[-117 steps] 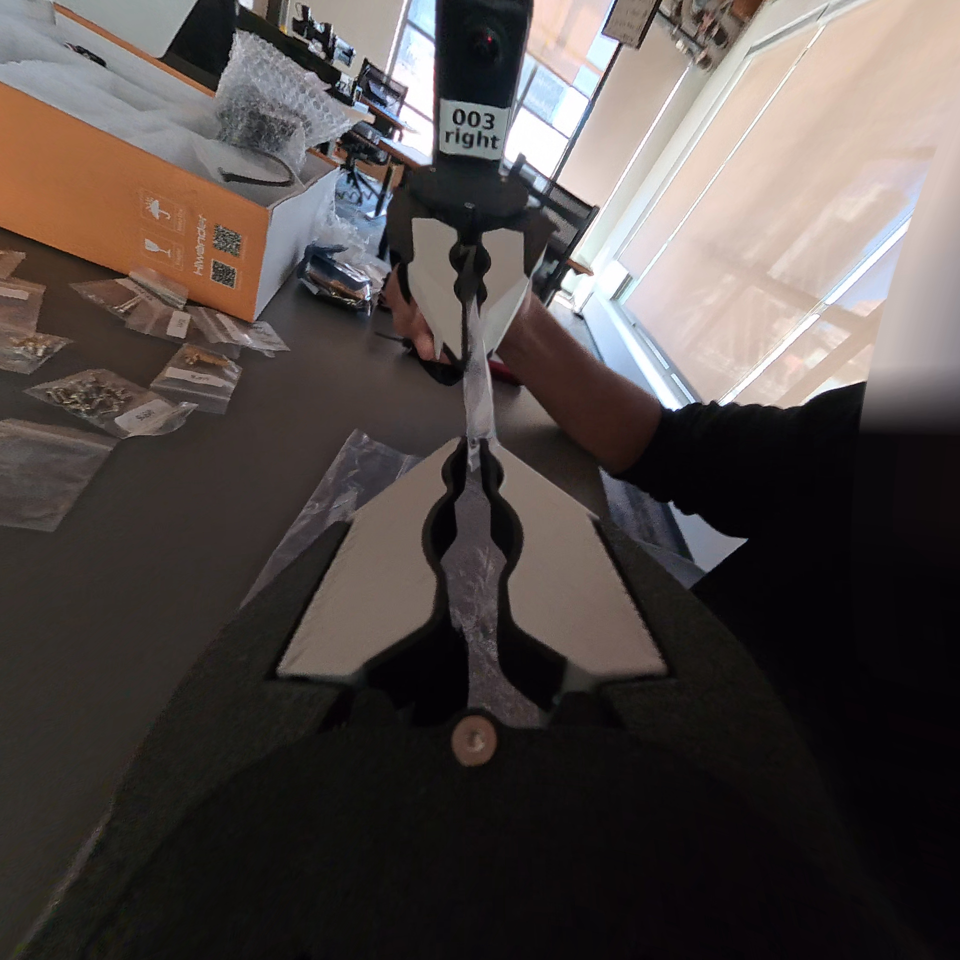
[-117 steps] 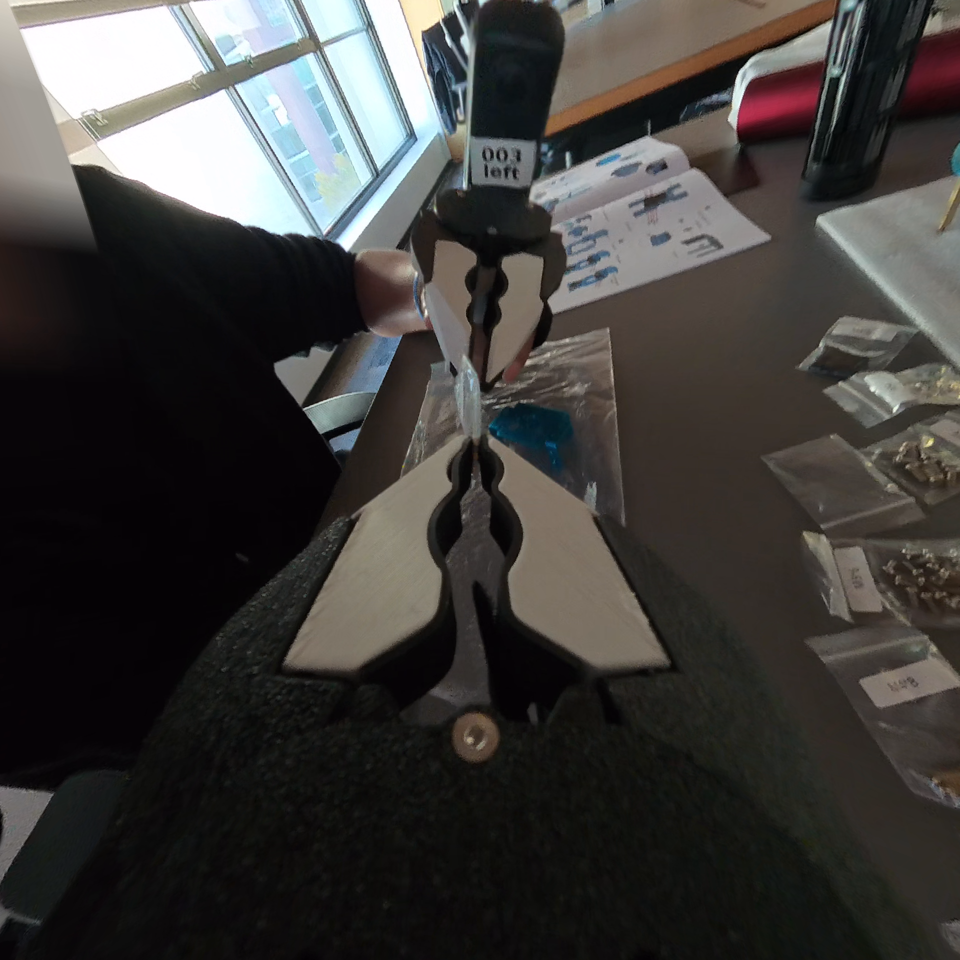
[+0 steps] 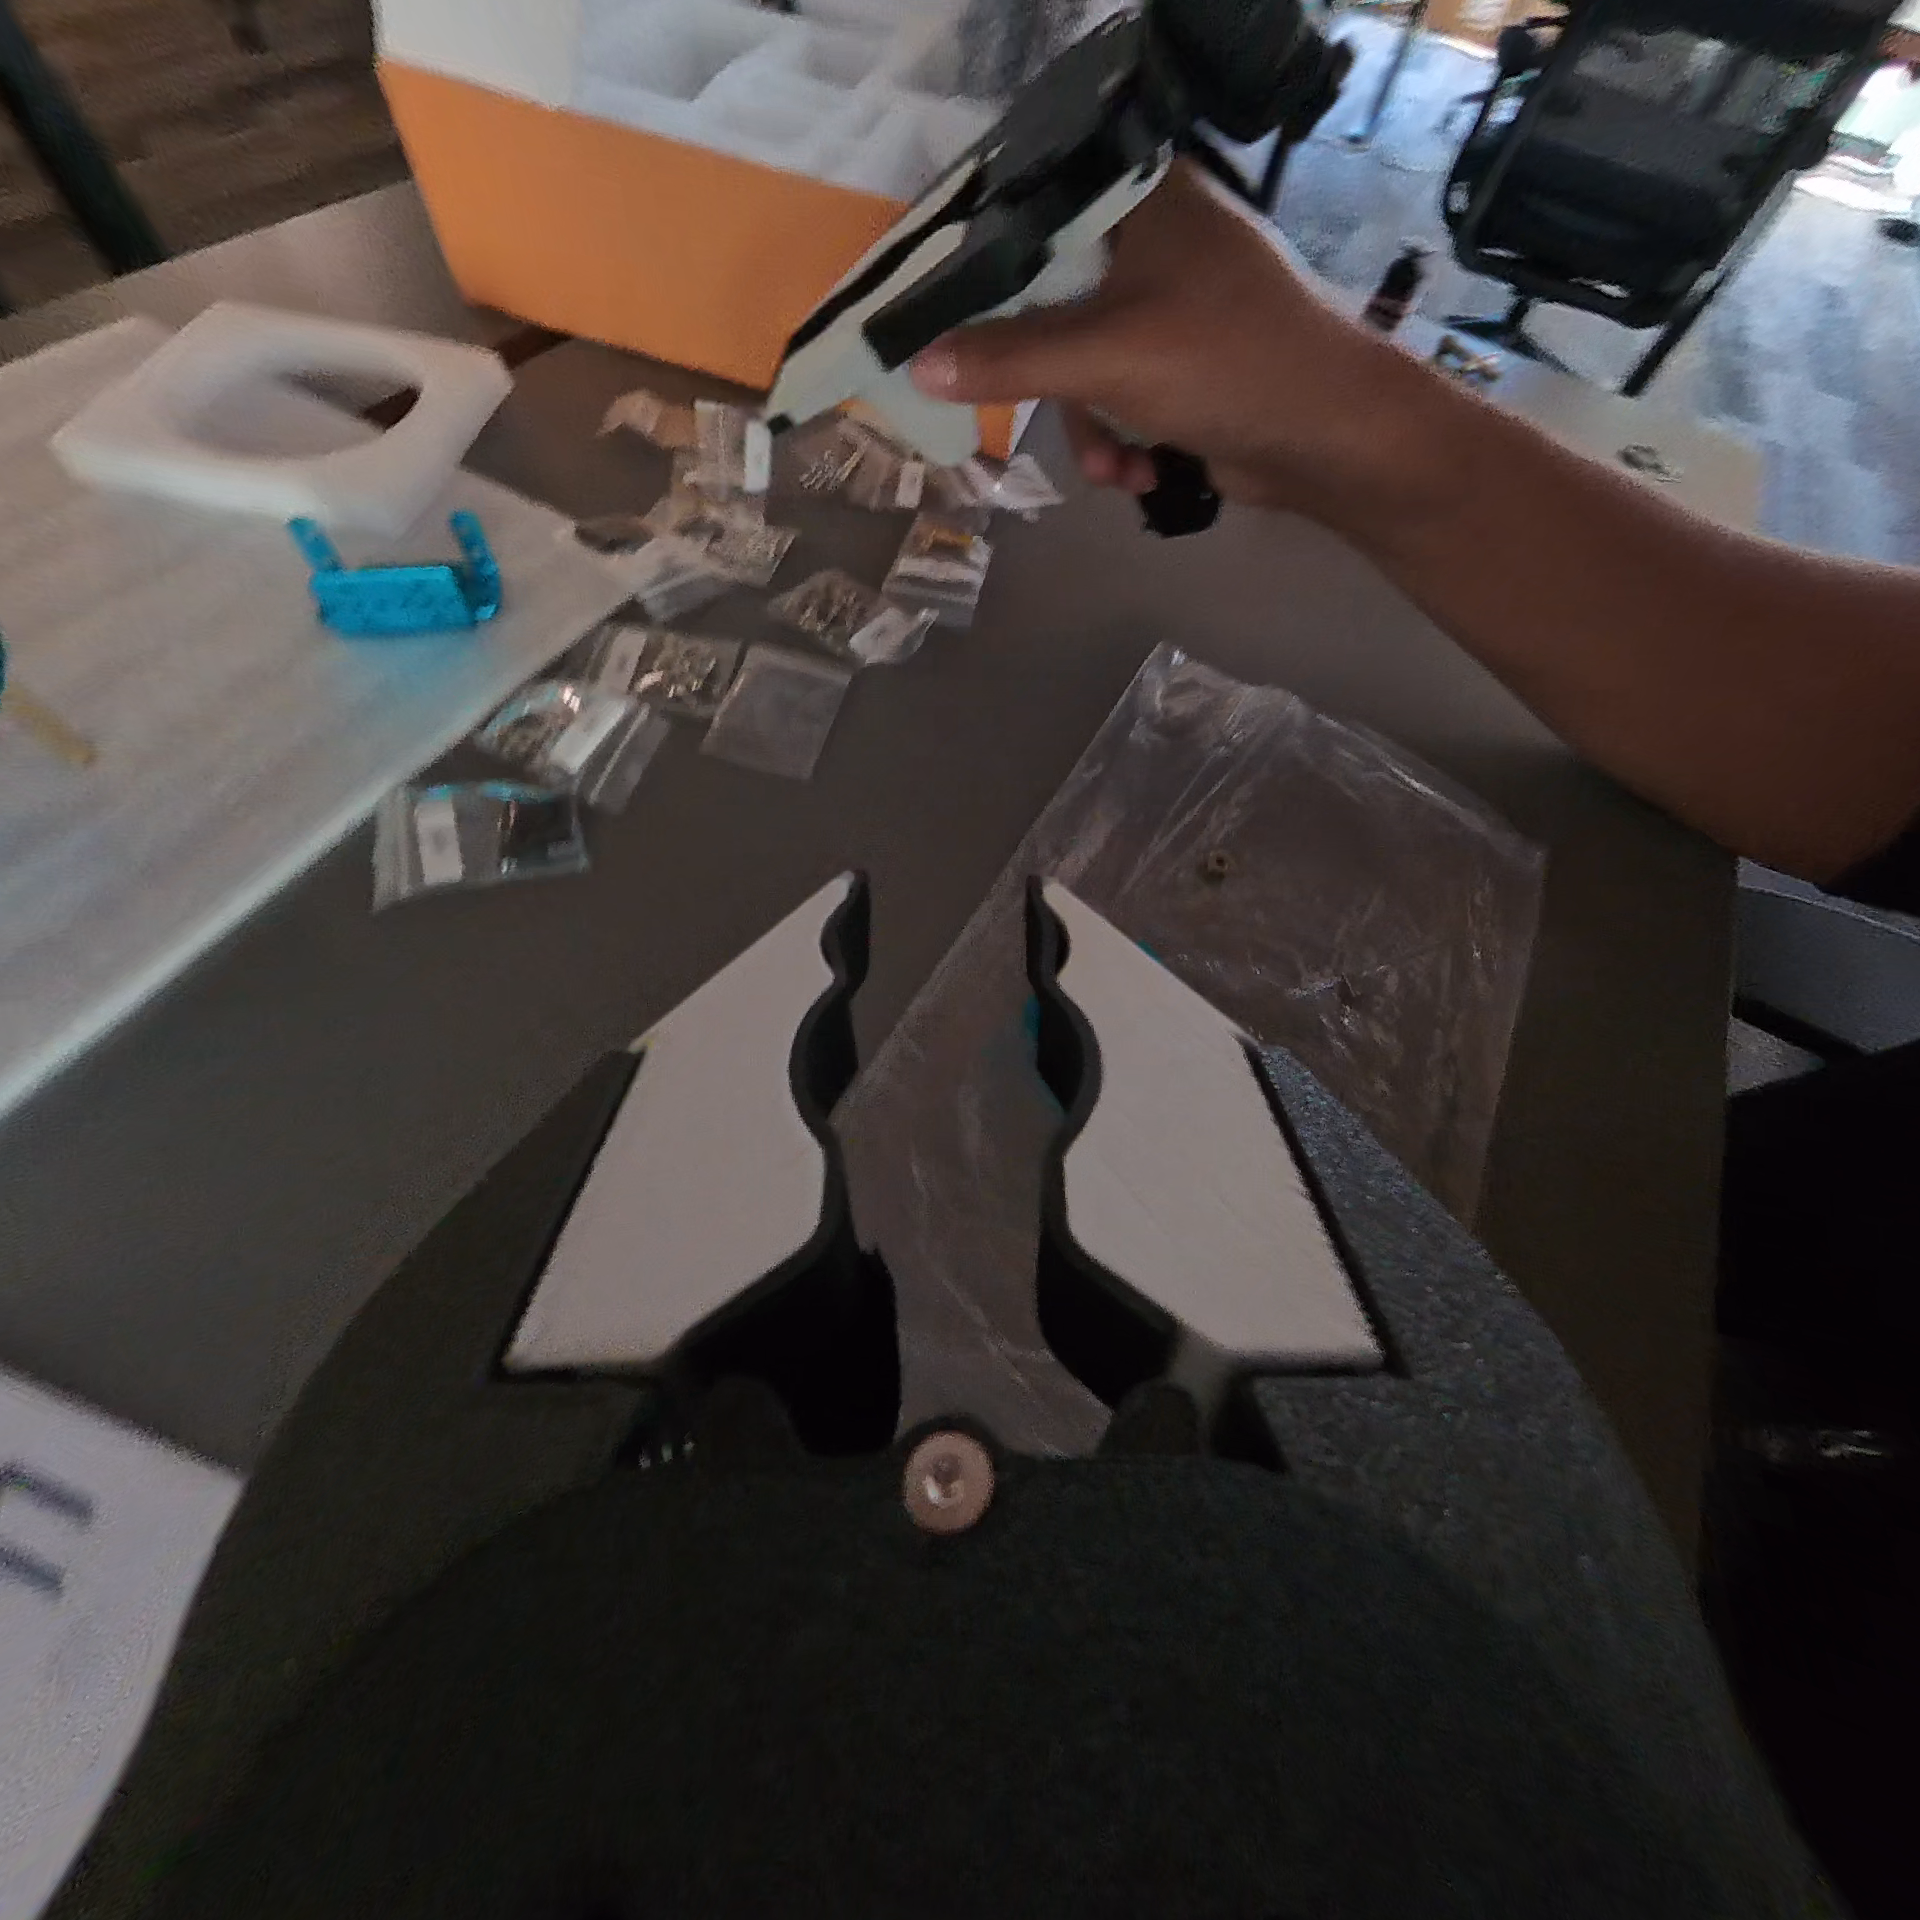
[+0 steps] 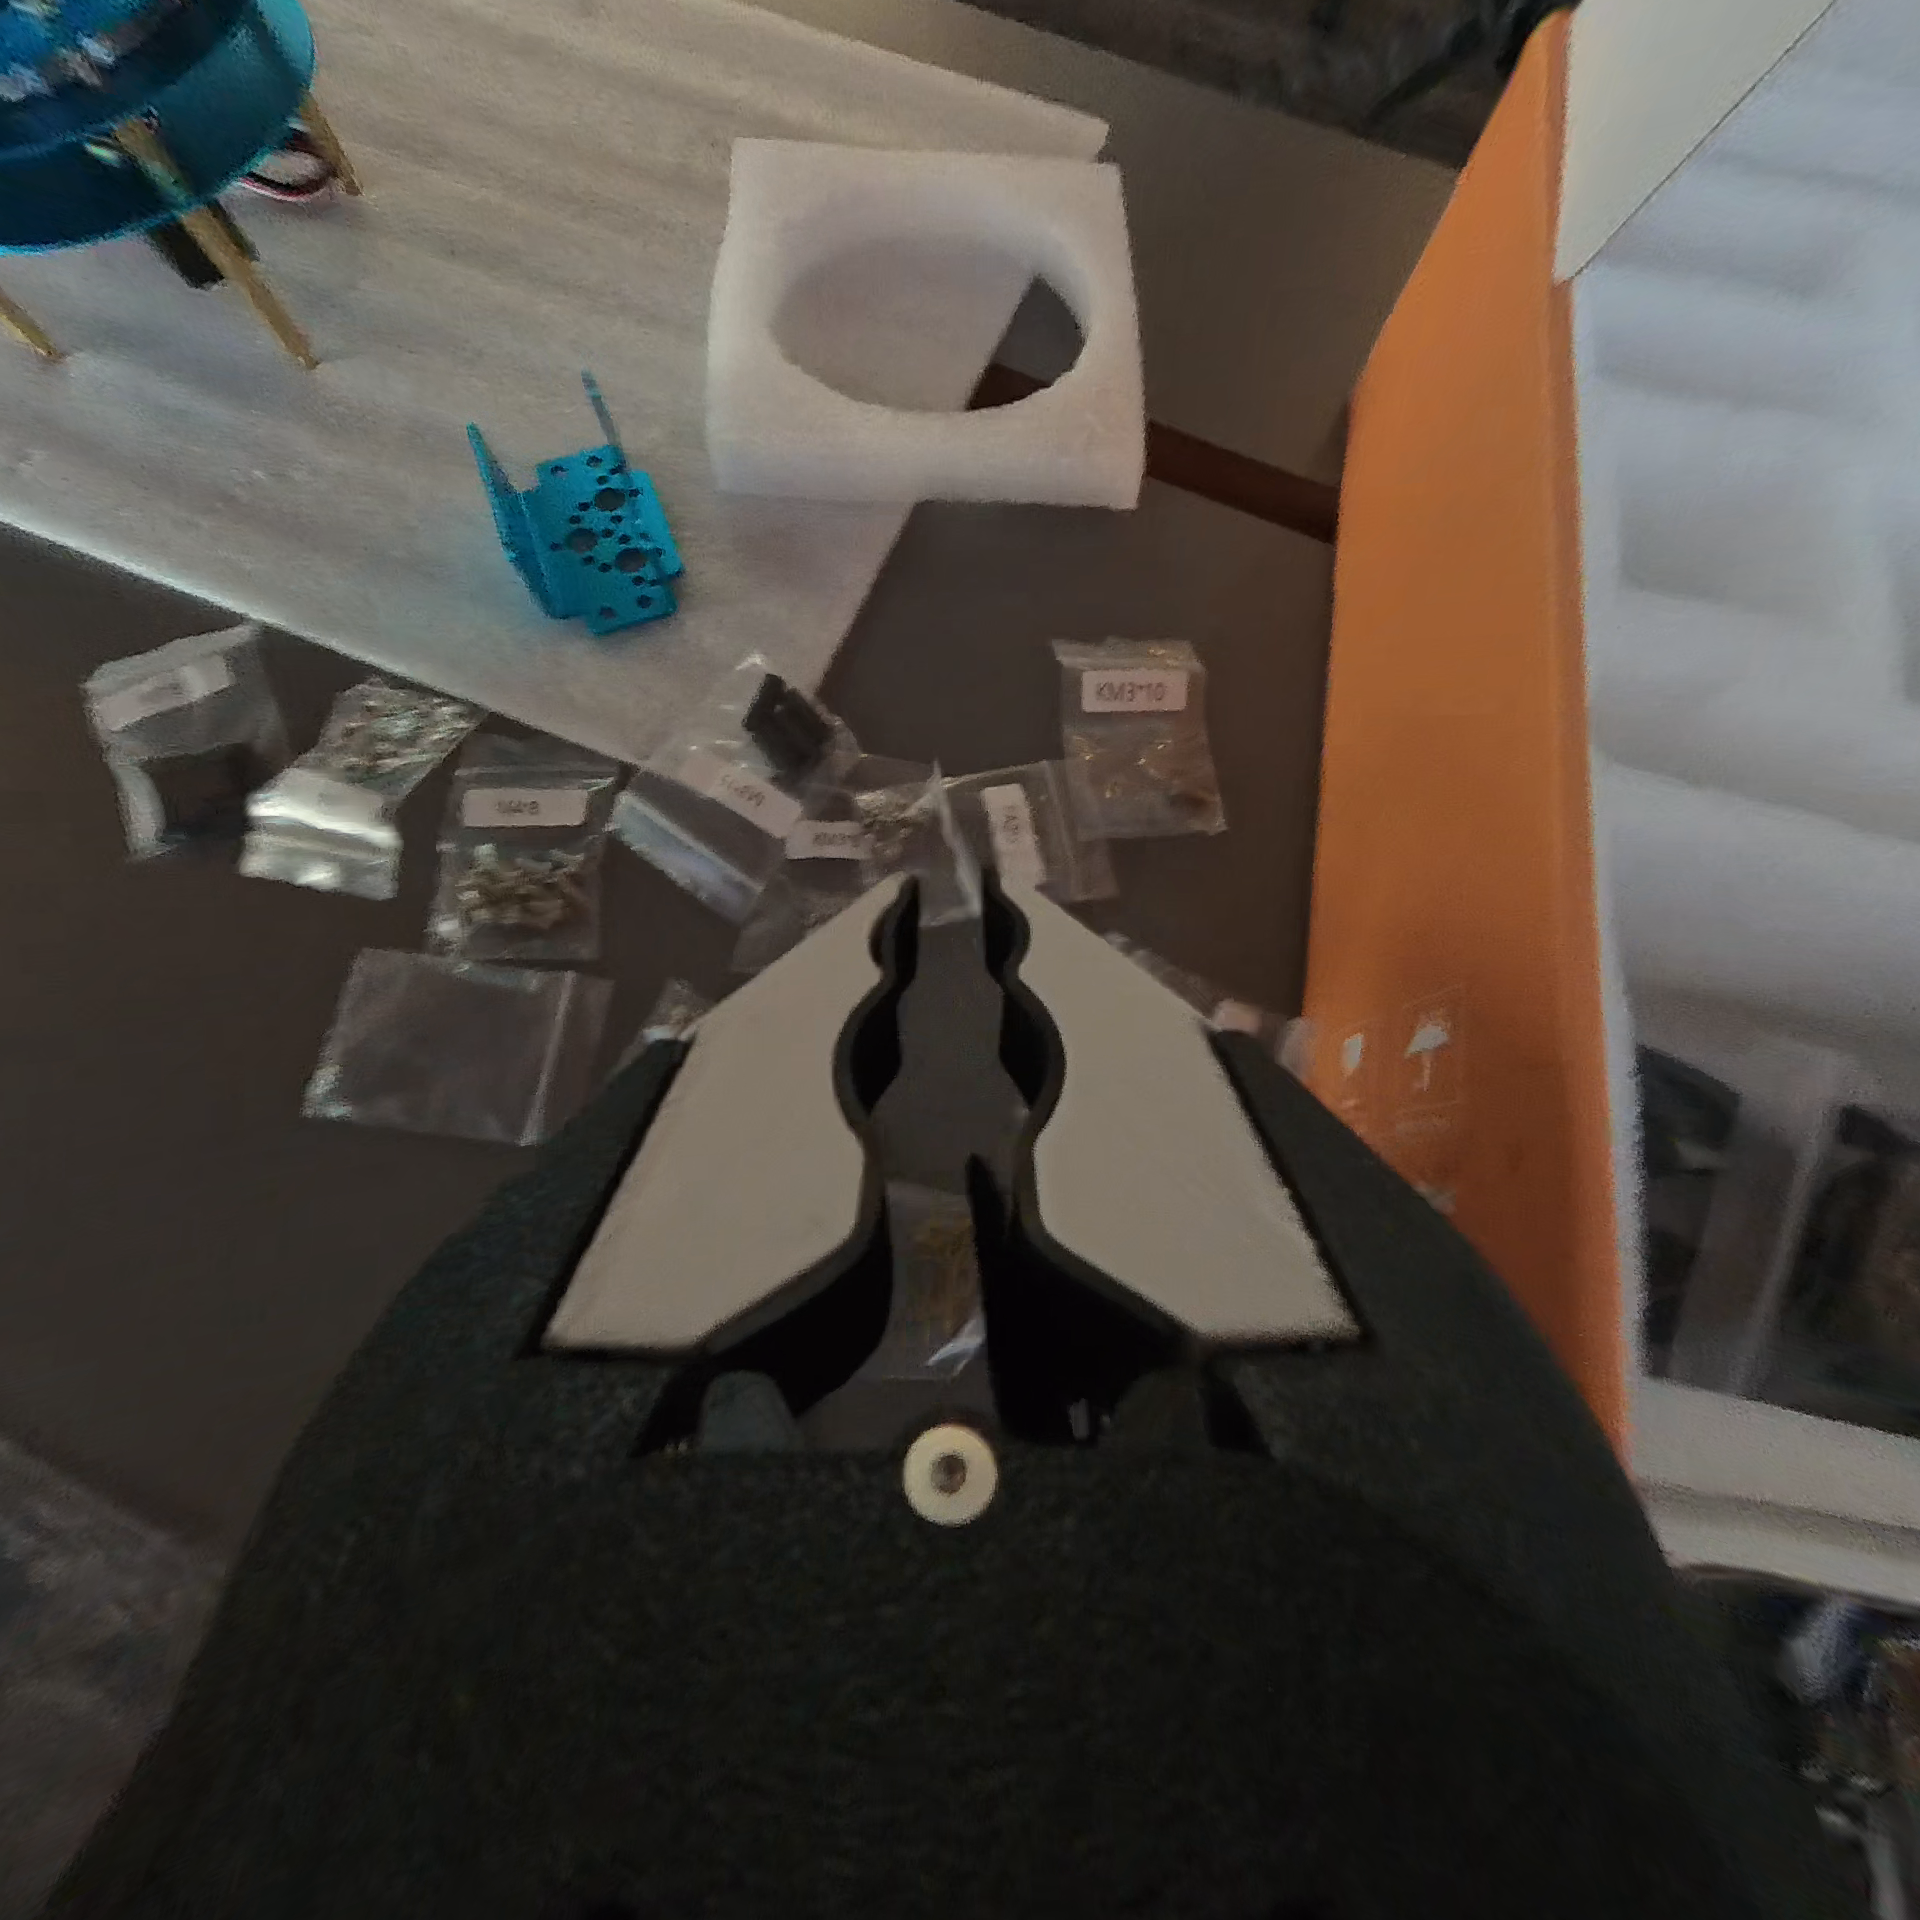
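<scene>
Jaws of the left gripper (image 3: 943,894) stand spread, holding nothing, poised over a large clear plastic bag (image 3: 1278,935) that lies flat on the dark bench (image 3: 312,1091); the bag's near edge runs under the gap between them, and a bit of blue shows inside it beside the right-hand finger. Whether they touch the bag I cannot tell. Over at the right gripper (image 4: 948,885) the jaws are parted only a little, with nothing clearly caught between them. They hover above a scatter of small parts bags (image 4: 520,862), and one little bag of brass-coloured hardware (image 4: 940,1273) shows through the gap lower down. A person's hand (image 3: 1174,343) carries this gripper above the bags, close to the orange box (image 4: 1455,727). Beyond the bags a white foam sheet (image 4: 312,468) bears a blue perforated bracket (image 4: 603,540) and a white foam block (image 4: 925,332) with a round cut-out; a blue round assembly on brass legs (image 4: 135,135) stands at its far corner.
</scene>
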`<state>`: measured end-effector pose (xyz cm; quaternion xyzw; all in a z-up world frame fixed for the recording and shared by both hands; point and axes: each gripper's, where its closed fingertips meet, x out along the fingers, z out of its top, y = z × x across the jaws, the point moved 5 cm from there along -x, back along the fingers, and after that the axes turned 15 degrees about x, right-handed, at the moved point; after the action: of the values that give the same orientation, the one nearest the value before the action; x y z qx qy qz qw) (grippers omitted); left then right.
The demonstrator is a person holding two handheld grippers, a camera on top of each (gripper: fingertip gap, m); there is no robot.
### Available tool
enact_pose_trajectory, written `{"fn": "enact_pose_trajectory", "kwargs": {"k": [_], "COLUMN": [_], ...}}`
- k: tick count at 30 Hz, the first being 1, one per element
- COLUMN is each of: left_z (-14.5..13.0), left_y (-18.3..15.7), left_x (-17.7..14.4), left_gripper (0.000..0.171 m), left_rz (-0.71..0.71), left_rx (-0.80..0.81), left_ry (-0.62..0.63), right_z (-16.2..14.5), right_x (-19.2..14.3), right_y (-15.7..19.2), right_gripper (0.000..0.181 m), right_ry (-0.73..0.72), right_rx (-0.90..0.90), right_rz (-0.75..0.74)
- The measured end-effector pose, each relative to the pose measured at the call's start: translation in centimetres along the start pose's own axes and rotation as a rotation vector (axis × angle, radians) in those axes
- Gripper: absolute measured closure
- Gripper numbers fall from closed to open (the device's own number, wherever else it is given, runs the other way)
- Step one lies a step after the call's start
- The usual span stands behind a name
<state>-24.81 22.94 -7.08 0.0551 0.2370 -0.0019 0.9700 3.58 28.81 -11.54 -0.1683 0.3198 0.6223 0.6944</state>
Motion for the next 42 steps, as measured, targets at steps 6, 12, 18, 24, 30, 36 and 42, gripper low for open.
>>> {"fn": "enact_pose_trajectory", "kwargs": {"k": [6, 12, 18, 24, 30, 36, 42], "left_z": [-2.0, -3.9, -4.4, -3.4, -3.8, -4.4, -4.5], "left_y": [-7.2, -8.0, -8.1, -6.6, -6.5, -6.9, -7.1], "left_x": [-0.2, 4.1, 5.0, -0.1, -3.5, -3.8, -3.5], "left_gripper": [0.119, 0.106, 0.132, 0.132, 0.132, 0.132, 0.132], "left_rz": [0.182, 0.311, 0.312, 0.451, 0.513, 0.474, 0.433], "left_rx": [-0.124, -0.127, -0.109, -0.168, -0.24, -0.268, -0.262], "left_ry": [0.051, 0.243, 0.313, 0.221, 0.114, 0.074, 0.066], "right_z": [-2.4, -7.7, -12.5, -14.6, -14.1, -15.1, -15.5], "right_x": [-8.7, -14.9, -14.6, -10.6, -8.5, -7.9, -7.6], "right_y": [3.6, 6.0, 9.1, 14.0, 15.3, 15.6, 16.1], "right_gripper": [0.138, 0.146, 0.146, 0.16, 0.167, 0.168, 0.179], "right_ry": [-0.096, -0.224, 0.01, 0.122, 0.187, 0.224, 0.237], "right_rx": [0.117, 0.083, -0.129, -0.459, -0.537, -0.555, -0.541], "right_rz": [0.336, 0.471, 0.593, 0.561, 0.536, 0.507, 0.516]}}
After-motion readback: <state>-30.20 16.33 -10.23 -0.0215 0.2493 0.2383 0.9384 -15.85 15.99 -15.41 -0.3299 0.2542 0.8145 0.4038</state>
